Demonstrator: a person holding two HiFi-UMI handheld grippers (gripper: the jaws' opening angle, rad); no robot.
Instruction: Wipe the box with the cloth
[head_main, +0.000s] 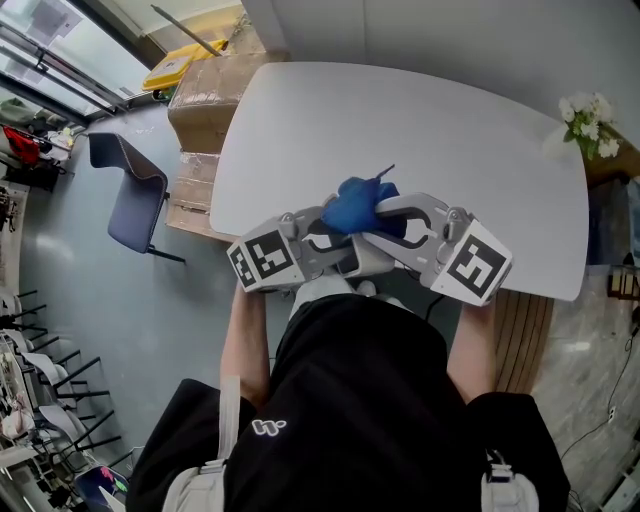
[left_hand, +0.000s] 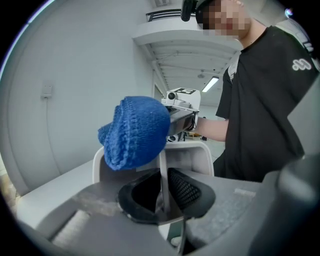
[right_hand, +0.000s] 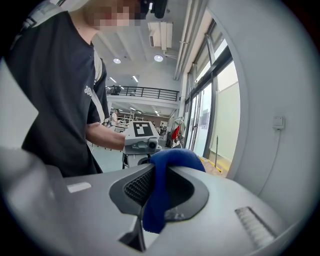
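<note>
Our left gripper (left_hand: 161, 192) pinches the pale grey plastic box (left_hand: 202, 152) by its thin wall to steady it, so our right gripper (right_hand: 156, 197), clamped on the blue knitted cloth (left_hand: 135, 131), reaches its eleven o'clock rim

Left gripper (head_main: 328, 238) and right gripper (head_main: 388, 218) meet at cloth (head_main: 357, 205).

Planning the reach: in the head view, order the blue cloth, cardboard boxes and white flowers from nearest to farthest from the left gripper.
1. Blue cloth, right at the left gripper tips.
2. Cardboard boxes, off the table left edge.
3. White flowers, past the table's far right corner.
</note>
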